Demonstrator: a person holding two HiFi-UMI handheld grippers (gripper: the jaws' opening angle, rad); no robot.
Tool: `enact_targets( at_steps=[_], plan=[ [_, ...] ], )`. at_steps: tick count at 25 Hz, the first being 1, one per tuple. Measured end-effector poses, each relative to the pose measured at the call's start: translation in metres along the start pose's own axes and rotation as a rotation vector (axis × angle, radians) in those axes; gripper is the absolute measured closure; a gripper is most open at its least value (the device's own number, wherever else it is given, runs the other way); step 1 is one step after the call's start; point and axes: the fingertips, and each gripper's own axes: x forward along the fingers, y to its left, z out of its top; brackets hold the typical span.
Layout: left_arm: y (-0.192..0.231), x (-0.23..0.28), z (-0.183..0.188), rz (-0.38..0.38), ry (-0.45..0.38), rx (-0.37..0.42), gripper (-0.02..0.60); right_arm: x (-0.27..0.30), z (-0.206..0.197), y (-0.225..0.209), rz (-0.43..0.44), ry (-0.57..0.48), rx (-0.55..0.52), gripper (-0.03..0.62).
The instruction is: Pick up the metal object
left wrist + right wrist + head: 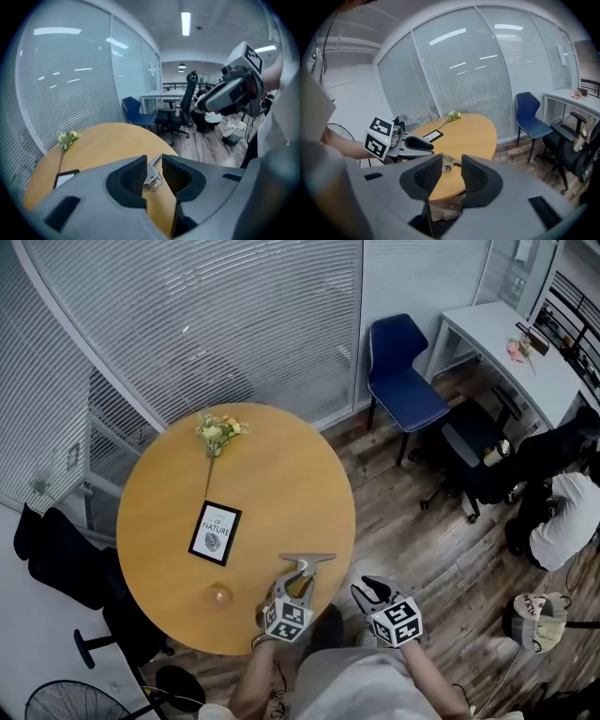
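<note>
Slippage is the main risk: the left claw (pixel 293 589) stands narrow around the near end of the metal object (pixel 307 562), pads apparently pressing its thin stem. With so little held, the crossbar could tip it, and it lies at the lower right rim of the surface (pixel 272 474), beside the floor (pixel 403 521). Its long axis runs almost up-down in the frame, crossbar uppermost. The right claw (pixel 367 587) hangs narrowly parted, empty.

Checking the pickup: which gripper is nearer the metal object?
Left. The left gripper has the metal object between its fingers at the table edge; the right gripper is off the table, to the object's right.
</note>
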Motion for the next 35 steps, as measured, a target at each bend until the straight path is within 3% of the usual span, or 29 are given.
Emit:
enact_targets(
  at_steps=[4,10,13,15,22,28,35],
  plan=[
    [0.001,0.014,-0.015,-0.038,0.094,0.244,0.480,0.009,0.004,-0.002,-0.003,0.010,0.030,0.471],
    [0.002,0.034,-0.034,-0.123,0.161,0.379,0.480,0.020,0.010,-0.006,-0.021,0.010,0.036,0.471],
    [0.001,0.045,-0.050,-0.127,0.232,0.595,0.480,0.023,0.010,-0.010,-0.028,0.021,0.039,0.471],
    [-0.001,0.051,-0.062,-0.126,0.264,0.698,0.480,0.021,0.009,-0.012,-0.034,0.025,0.040,0.471],
    [0.000,0.072,-0.069,-0.143,0.300,0.745,0.480,0.020,0.011,-0.019,-0.057,0.019,0.043,0.471],
    [0.002,0.080,-0.071,-0.133,0.328,0.847,0.483,0.022,0.012,-0.021,-0.064,0.021,0.052,0.471],
    [0.005,0.083,-0.060,-0.099,0.310,0.854,0.513,0.016,0.010,-0.026,-0.070,0.018,0.055,0.471]
  ],
)
